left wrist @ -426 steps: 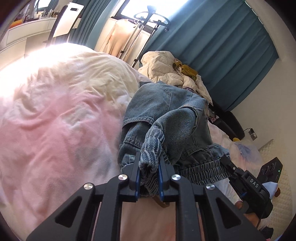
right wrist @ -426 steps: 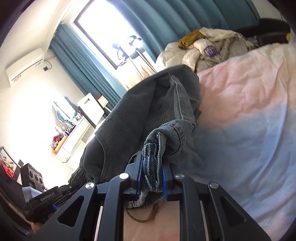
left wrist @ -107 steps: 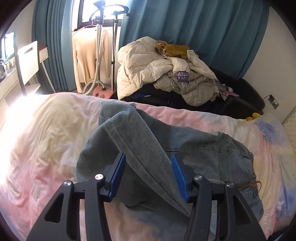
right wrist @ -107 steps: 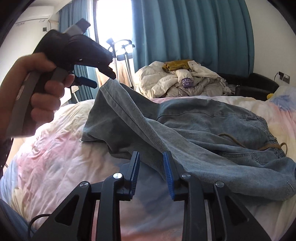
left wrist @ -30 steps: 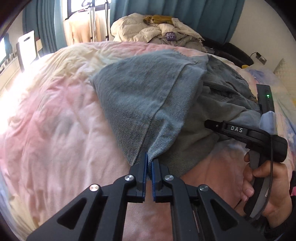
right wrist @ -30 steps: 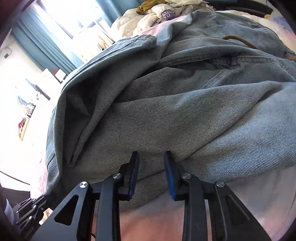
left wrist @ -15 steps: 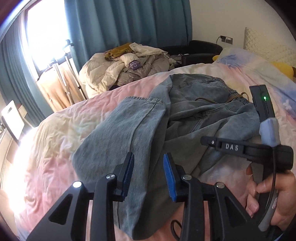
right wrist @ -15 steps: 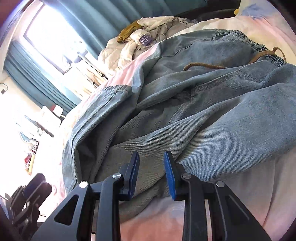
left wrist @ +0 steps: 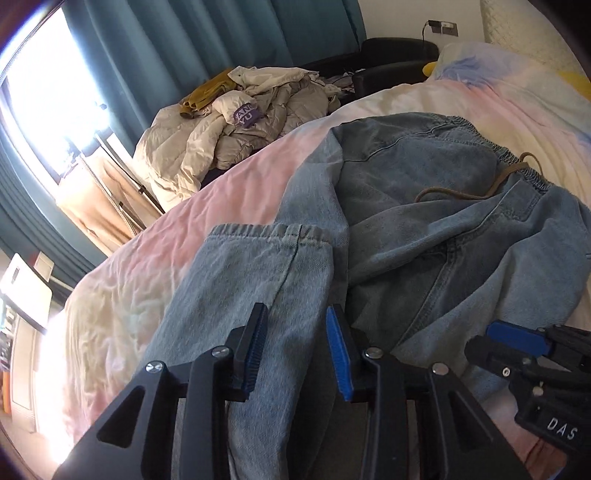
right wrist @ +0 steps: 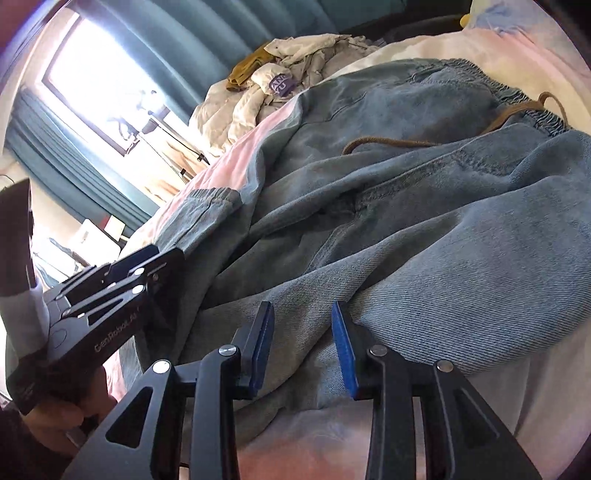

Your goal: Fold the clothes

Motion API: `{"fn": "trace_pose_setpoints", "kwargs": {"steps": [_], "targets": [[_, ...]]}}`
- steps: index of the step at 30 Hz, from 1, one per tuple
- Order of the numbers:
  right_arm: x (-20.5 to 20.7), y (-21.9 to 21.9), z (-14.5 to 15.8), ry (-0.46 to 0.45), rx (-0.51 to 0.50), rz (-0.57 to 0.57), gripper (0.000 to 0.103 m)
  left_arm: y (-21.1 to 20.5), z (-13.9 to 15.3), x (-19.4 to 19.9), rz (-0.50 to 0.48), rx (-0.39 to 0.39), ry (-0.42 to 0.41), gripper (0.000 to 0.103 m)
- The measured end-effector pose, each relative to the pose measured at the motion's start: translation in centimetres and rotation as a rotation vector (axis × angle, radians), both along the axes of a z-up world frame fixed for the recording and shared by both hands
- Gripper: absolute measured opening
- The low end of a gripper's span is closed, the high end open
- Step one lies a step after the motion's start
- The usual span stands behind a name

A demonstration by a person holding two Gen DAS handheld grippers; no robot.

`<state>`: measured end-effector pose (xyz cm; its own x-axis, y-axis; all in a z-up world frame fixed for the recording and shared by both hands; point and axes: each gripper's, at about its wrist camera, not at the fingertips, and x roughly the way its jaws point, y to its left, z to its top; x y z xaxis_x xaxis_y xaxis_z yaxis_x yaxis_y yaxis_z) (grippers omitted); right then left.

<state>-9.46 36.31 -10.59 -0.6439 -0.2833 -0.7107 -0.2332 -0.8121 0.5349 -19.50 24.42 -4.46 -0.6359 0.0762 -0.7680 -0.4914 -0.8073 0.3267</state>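
Lying on: a bed [left wrist: 236,192] with a rumpled cover washed in pink, cream and pale blue — the jeans [left wrist: 424,221] sprawl across its middle.
Jeans: faded blue denim, loosely bunched; the elastic waistband [left wrist: 491,144] lies toward the pillow end, and a brown drawstring [left wrist: 476,192] trails over the seat.
Leg: one trouser leg [left wrist: 258,288] is laid over toward the waist, its stitched hem [left wrist: 269,232] flat on the pink cover, just beside the seat of the jeans.
Left gripper [left wrist: 297,354]: jaws apart, having just been opening; the leg's denim lies between and under the blue pads [left wrist: 340,358], and the pads do not press on it.
Right gripper [right wrist: 303,343]: jaws apart over a fold of the jeans near the bed's edge; cloth sits below the gap, unpinched. Its tip also shows at the right edge of the left wrist view.
Hand [right wrist: 62,410]: part of it shows low in the right wrist view, wrapped round the left gripper's handle.
Beyond the bed: a heap of pale padded coats [left wrist: 236,129] with a mustard garment on top, against teal curtains [left wrist: 207,40].
Window [left wrist: 40,107]: very bright, washing out that side — a white chair [left wrist: 22,291] stands below it.
Wall: white, with a socket [left wrist: 441,26] above a dark sofa [left wrist: 395,55].
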Motion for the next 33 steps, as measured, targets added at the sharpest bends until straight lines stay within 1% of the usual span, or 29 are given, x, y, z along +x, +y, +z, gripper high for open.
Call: {"fn": "trace_pose_setpoints", "kwargs": {"steps": [7, 10, 12, 15, 17, 18, 19, 22, 25, 27, 30, 33], "targets": [[0.0, 0.6, -0.6, -0.009, -0.087, -0.002, 0.032, 2.6, -2.0, -1.0, -0.086, -0.199, -0.005, 0.034], [0.0, 0.8, -0.8, -0.013, -0.094, -0.007, 0.032, 3.0, -2.8, -1.6, -0.091, -0.271, -0.01, 0.034], [-0.1, 0.6, -0.9, -0.02, -0.09, -0.009, 0.032, 3.0, -3.0, -2.1, -0.077, -0.295, -0.005, 0.034], [-0.3, 0.4, -0.9, -0.026, -0.077, -0.004, 0.032, 2.4, -2.6, -2.5, -0.037, -0.263, -0.007, 0.034], [-0.3, 0.4, -0.9, -0.026, -0.084, 0.001, 0.032, 2.1, -2.3, -2.5, -0.027, -0.257, 0.018, 0.026], [-0.3, 0.5, -0.9, -0.025, -0.084, -0.001, 0.032, 1.9, -1.9, -2.5, -0.017, -0.245, 0.021, 0.019], [-0.3, 0.5, -1.0, -0.025, -0.083, -0.003, 0.032, 1.7, -1.5, -2.5, -0.006, -0.228, 0.021, 0.013], [-0.4, 0.5, -1.0, -0.028, -0.068, -0.005, 0.032, 0.7, 0.7, -1.9, 0.029, -0.155, 0.056, 0.004], [-0.4, 0.4, -0.9, -0.026, -0.041, -0.004, 0.032, -1.0, 4.0, -0.1, 0.053, -0.083, 0.147, 0.002], [-0.5, 0.2, -0.8, -0.025, -0.02, -0.004, 0.032, -3.0, 6.3, 1.0, 0.102, -0.019, 0.179, 0.002], [-0.5, -0.1, -0.7, -0.027, 0.0, -0.003, 0.032, -7.3, 9.2, 2.7, 0.199, 0.06, 0.234, 0.002], [-0.2, -0.3, -0.6, -0.026, 0.017, -0.002, 0.032, -13.0, 11.5, 4.4, 0.33, 0.151, 0.271, 0.002]]}}
